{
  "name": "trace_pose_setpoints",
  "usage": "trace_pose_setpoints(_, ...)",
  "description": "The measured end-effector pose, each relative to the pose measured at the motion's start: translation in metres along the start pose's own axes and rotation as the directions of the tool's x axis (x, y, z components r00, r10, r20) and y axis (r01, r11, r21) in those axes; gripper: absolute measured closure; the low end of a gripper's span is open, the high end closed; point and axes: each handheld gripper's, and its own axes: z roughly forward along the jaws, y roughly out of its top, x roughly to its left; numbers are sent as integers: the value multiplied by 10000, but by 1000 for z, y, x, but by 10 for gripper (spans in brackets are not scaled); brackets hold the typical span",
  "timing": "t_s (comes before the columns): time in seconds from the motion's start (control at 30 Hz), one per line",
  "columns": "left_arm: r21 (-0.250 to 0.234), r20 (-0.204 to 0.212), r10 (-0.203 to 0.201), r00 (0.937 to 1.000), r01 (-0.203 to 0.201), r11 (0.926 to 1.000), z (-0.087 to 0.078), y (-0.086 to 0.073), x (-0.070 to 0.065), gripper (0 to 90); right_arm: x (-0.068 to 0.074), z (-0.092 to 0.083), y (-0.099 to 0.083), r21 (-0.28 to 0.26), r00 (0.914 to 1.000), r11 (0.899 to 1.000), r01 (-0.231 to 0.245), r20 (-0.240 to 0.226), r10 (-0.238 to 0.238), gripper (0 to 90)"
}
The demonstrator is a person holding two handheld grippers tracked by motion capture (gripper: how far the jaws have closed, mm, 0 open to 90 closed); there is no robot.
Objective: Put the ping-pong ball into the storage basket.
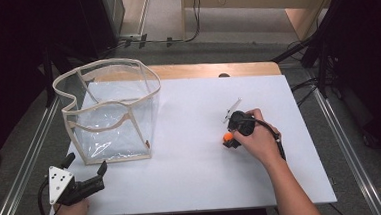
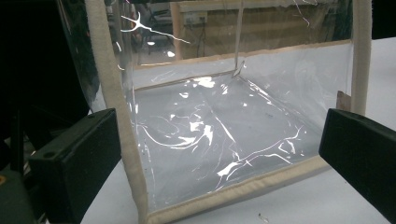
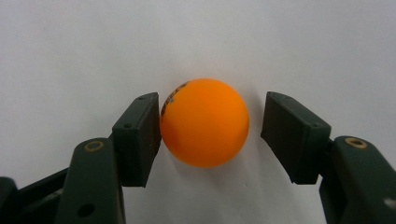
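An orange ball lies on the white worktop, right of the middle, with the right hand-held gripper set down around it. In the right gripper view the ball sits between the two black jaws: the left one is at or almost at its side, while a narrow gap separates the right one from it, so the jaws are narrowed but not yet clamped on the ball. Dark print shows on the ball's upper left. The left hand-held gripper rests near the front left corner of the worktop with its jaws spread wide and nothing between them, pointing at a clear plastic bag with beige trim that stands upright and open-topped on the left part of the worktop.
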Motion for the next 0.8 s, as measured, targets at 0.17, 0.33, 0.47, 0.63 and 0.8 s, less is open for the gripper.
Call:
trace_pose_setpoints(0.17,0,-4,7,10000,-7,10000,0,0,0,0,0,3,2,162,10000,9999,5,24,-5,388)
trace_pose_setpoints(0.33,6,-24,14,10000,-14,10000,0,0,0,0,-3,4,2,90,10000,10000,-31,-73,32,474)
trace_pose_setpoints(0.47,11,-22,27,10000,-27,10000,0,0,0,0,-4,2,2,24,9996,9997,-233,-142,233,475)
trace_pose_setpoints(0.63,-12,4,46,10000,-46,10000,0,0,-1,0,-4,-1,3,0,9996,9998,-186,-235,186,476)
trace_pose_setpoints(0.8,-26,22,34,10000,-34,10000,0,0,-1,0,-3,-6,6,-117,9994,9998,-189,-306,185,476)
